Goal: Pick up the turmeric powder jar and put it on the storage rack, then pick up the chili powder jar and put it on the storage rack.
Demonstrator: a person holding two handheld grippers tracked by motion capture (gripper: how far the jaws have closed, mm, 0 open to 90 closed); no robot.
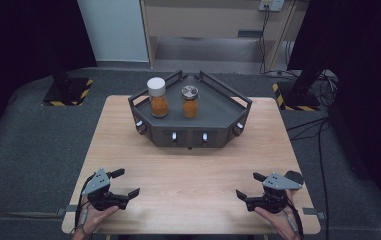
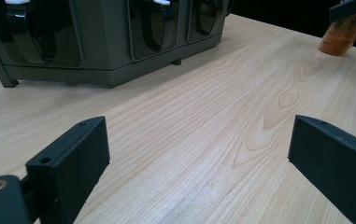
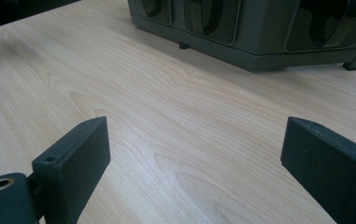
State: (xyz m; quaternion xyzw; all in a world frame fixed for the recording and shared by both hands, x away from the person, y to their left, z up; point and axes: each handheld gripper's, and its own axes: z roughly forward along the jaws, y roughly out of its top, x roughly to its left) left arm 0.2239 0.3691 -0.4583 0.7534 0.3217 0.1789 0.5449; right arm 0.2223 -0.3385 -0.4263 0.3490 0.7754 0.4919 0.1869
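Observation:
A dark grey angular stand [image 1: 193, 131] sits at the far middle of the wooden table [image 1: 188, 170]. On its top tray stand two upright jars of orange stuff: a taller one with a white lid [image 1: 157, 97] and a shorter one with a grey metal lid [image 1: 190, 101]. My left gripper [image 1: 126, 182] rests near the front left corner, open and holding nothing. My right gripper [image 1: 249, 185] mirrors it at the front right, also open. In the left gripper view the stand's front [image 2: 96, 46] rises beyond the spread jaws. The right gripper view shows the stand [image 3: 259, 37] too.
Bare wood lies between both grippers and the stand. Black floor bases with yellow-black stripes stand beyond the table's far corners [image 1: 68, 92] [image 1: 298, 95]. Cables [image 1: 323, 135] trail over the floor at the right. A blurred orange shape [image 2: 337, 39] shows by the other gripper.

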